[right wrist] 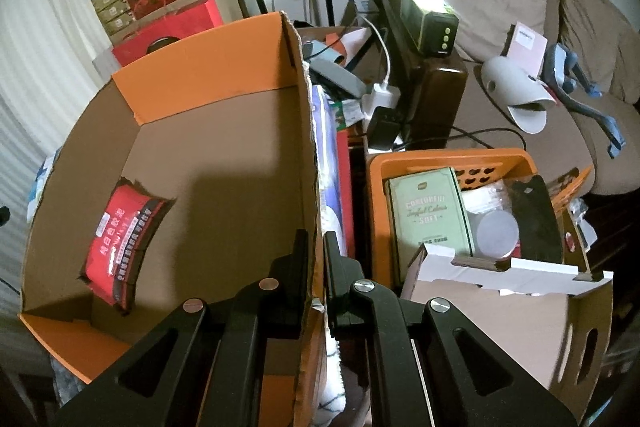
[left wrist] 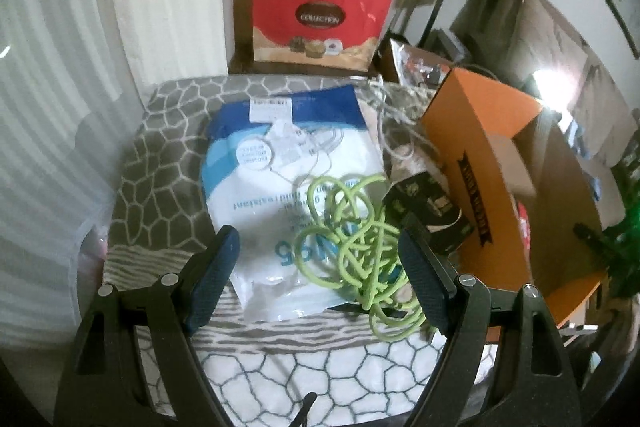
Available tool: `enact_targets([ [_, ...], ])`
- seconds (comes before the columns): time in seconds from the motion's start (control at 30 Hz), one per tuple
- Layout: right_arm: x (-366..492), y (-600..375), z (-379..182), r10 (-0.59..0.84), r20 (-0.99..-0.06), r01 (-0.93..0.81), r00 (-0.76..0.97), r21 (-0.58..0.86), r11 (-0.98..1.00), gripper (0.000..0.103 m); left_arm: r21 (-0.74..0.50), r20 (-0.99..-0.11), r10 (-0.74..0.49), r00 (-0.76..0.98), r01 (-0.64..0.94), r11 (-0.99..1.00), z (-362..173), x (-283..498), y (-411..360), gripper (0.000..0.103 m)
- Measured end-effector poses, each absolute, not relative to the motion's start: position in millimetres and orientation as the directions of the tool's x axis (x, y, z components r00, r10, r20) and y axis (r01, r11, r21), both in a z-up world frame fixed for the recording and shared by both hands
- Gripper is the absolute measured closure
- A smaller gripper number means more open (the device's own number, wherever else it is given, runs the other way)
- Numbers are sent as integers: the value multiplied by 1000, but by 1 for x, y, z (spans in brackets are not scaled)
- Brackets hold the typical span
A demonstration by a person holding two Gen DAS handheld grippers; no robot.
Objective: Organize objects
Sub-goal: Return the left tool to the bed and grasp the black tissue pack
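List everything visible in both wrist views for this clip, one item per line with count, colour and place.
mask packet: 1, white and blue, flat on the patterned cloth
cord: 1, lime green, tangled on the packet's near right corner
patterned cloth: 1, grey and white, covering the surface
small box: 1, black, between cord and cardboard box
cardboard box: 1, orange outside, brown inside, open, right of the cloth
snack packet: 1, red, inside the cardboard box
basket: 1, orange, right of the box, holding a pale green tin
gift boxes: several, red, stacked at the back
lamp: 1, lit, by the sofa
left gripper: open, above the packet
right gripper: shut on the cardboard box wall
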State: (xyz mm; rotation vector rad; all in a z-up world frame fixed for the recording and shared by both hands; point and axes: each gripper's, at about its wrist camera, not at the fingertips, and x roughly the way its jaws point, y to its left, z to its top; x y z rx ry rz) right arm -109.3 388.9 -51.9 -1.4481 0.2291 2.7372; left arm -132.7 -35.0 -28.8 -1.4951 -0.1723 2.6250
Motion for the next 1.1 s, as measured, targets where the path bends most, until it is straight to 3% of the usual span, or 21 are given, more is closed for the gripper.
enact_targets([
  [0.5,-108,391,-53,-70,-821,-89,-567,146,-985,97,-163,-885,169,-435,-52,-985,-57,-149,-28,24],
  [0.93,-108,392,-53,-72,-820,-86,-567,146,-985,97,-277,-880,298,-369,-110,-954,-51,-174,22,24],
  [1.1,-108,392,-52,-74,-820,-86,-567,148,-985,97,-276,-896,293,-333,-100,-956,-58,-190,40,24],
])
